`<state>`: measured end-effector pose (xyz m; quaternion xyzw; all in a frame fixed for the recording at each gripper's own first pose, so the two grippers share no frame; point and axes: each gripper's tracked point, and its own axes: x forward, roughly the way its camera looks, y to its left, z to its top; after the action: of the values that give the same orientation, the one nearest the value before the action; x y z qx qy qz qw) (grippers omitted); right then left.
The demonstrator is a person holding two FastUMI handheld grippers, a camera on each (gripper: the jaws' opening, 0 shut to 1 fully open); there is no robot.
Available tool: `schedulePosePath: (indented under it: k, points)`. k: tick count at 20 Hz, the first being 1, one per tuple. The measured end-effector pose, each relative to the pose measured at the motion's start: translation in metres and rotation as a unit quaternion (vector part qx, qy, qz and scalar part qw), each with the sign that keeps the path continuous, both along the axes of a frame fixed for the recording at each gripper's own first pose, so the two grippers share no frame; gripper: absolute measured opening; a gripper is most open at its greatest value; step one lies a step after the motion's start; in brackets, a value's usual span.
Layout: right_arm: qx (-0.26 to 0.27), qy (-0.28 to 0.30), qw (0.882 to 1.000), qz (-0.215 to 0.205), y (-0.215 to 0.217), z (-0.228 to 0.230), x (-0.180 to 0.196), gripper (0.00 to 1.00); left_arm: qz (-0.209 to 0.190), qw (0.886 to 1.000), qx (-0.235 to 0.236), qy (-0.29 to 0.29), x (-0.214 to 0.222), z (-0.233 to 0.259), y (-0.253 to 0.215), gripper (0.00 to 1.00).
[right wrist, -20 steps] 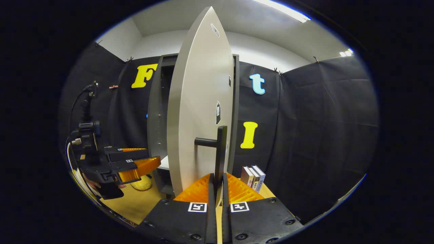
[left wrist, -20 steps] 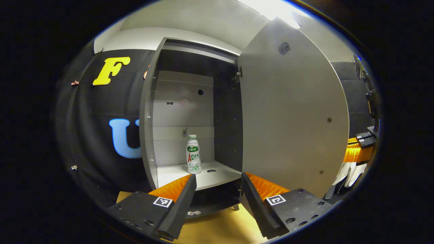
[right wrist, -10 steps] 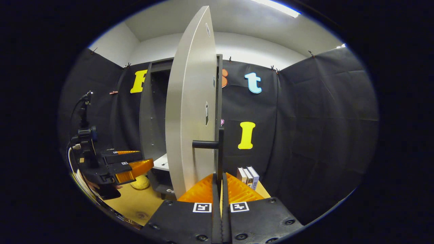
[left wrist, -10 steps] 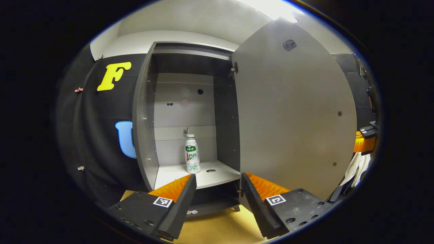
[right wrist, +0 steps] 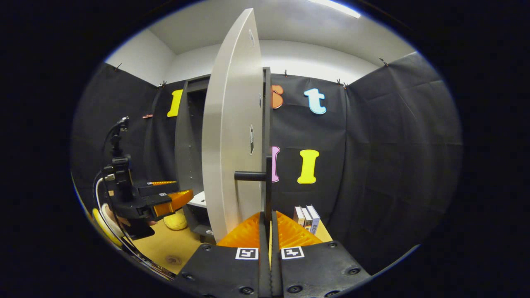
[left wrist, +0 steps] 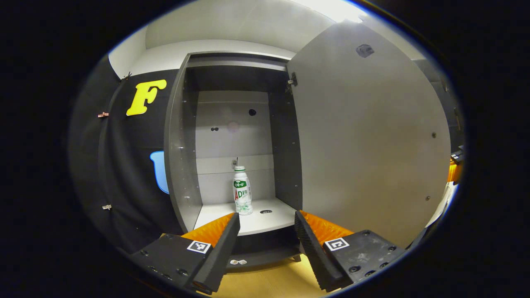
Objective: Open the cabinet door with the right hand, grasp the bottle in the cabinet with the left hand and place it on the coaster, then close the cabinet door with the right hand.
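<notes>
While the right gripper point(right wrist: 268, 225) stands with its jaws pressed together on the door's black handle point(right wrist: 267, 186), we see the door point(right wrist: 232, 136) swung wide, edge-on directly ahead of that gripper and rising well above it. We note the handle's vertical bar running down between the two fingers point(right wrist: 244, 231), with its horizontal stub joining the door face just above them. Ahead and to the right of this gripper, three books point(right wrist: 307, 218) stand upright on the table point(right wrist: 165, 244) against the cloth wall. To its left and farther off, we find the left gripper point(right wrist: 176, 196), held level and aimed toward the cabinet point(right wrist: 188, 140), with a yellow object point(right wrist: 176, 221) on the table below its tips. From the left gripper view, we see the left gripper point(left wrist: 265, 225) with its jaws spread wide and nothing between them. Straight ahead of it, the cabinet point(left wrist: 182, 145) is open, and the bottle point(left wrist: 242, 192) stands upright on the pale shelf point(left wrist: 256, 219), near the back panel and slightly left of the gap's centre line. We judge the bottle to be well apart from both fingers point(left wrist: 217, 244), with the shelf's front edge lying between them. A small dark hole marks the shelf just right of the bottle. To the right of this gripper, the inner face of the door point(left wrist: 368, 140) extends upward. We cannot make out a coaster with any certainty.
</notes>
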<state>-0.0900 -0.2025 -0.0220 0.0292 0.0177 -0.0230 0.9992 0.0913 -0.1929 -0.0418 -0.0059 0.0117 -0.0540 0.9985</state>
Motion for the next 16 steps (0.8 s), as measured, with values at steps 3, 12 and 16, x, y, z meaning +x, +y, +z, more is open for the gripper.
schedulePosePath:
  k: [3, 12, 16]
  points:
    - [0.004, 0.0, 1.0, 0.004, -0.002, 0.001, -0.005, 0.05, 0.013, 1.0, -0.012, -0.009, 0.029, 0.005, 0.015, 0.85]
    - [0.003, 0.008, 1.0, -0.018, -0.003, 0.001, -0.005, 0.06, 0.002, 0.999, 0.015, -0.03, 0.176, 0.003, 0.037, 0.85]
    - [0.029, 0.02, 0.999, -0.027, -0.006, 0.0, -0.005, 0.05, -0.029, 0.999, 0.002, -0.02, 0.238, -0.015, 0.037, 0.85]
